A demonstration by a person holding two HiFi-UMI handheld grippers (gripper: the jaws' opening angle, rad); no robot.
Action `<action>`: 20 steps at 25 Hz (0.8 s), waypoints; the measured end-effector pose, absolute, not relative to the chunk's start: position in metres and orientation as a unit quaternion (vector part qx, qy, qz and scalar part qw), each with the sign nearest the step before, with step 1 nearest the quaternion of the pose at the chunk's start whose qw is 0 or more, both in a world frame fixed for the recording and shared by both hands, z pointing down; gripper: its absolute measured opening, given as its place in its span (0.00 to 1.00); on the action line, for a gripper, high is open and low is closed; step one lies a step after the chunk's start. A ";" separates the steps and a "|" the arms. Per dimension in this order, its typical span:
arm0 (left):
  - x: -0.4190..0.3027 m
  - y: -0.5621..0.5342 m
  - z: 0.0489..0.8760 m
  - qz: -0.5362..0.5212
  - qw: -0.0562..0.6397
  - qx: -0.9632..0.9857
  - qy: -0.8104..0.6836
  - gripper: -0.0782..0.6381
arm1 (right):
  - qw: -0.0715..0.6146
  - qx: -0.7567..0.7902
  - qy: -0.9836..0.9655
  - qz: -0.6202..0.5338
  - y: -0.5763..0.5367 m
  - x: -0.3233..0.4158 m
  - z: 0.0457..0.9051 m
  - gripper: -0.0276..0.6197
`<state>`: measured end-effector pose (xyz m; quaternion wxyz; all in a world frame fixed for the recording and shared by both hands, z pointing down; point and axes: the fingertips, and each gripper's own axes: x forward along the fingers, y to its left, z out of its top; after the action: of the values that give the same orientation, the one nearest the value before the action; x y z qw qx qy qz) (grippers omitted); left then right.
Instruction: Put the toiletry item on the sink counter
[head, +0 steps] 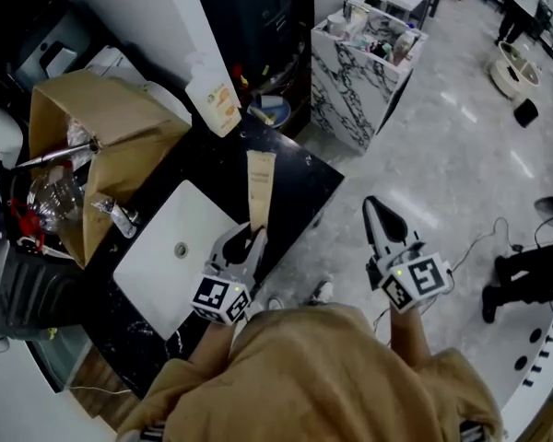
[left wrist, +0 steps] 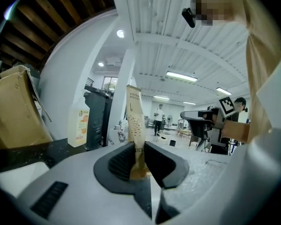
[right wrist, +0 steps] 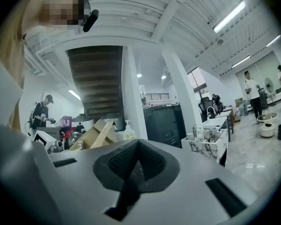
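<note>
Just right of the white sink [head: 161,265], the beige tube [head: 260,187] is being gripped at its near end by the left gripper [head: 247,238], over the black counter [head: 300,178]. Farther right of the sink, the right gripper [head: 376,212] is being held closed and empty. Beyond the sink, a white bottle [head: 217,99] is being kept upright.

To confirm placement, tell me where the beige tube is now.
In the head view, left of centre: the beige tube is clamped in the left gripper over the black counter, just right of the white sink.
</note>
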<state>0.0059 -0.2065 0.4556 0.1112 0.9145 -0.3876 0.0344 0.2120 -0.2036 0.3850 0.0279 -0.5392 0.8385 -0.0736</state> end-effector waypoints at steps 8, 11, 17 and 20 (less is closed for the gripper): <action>-0.004 -0.221 0.460 0.042 0.106 0.893 -0.434 0.20 | 0.029 -0.497 0.864 -0.081 -0.242 0.203 0.394 0.05; -0.008 -0.227 0.460 0.048 0.101 0.890 -0.442 0.20 | 0.032 -0.487 0.869 -0.087 -0.249 0.198 0.396 0.05; -0.013 -0.247 0.477 0.076 0.106 0.879 -0.458 0.20 | 0.032 -0.474 0.876 -0.089 -0.257 0.190 0.399 0.05; -0.015 -0.259 0.490 0.084 0.125 0.872 -0.465 0.20 | 0.032 -0.471 0.877 -0.087 -0.257 0.188 0.397 0.05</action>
<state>-0.0151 -0.2592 0.4899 0.1253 0.8724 -0.4649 0.0841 0.1881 -0.2573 0.3971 0.0317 -0.4710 0.8772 -0.0873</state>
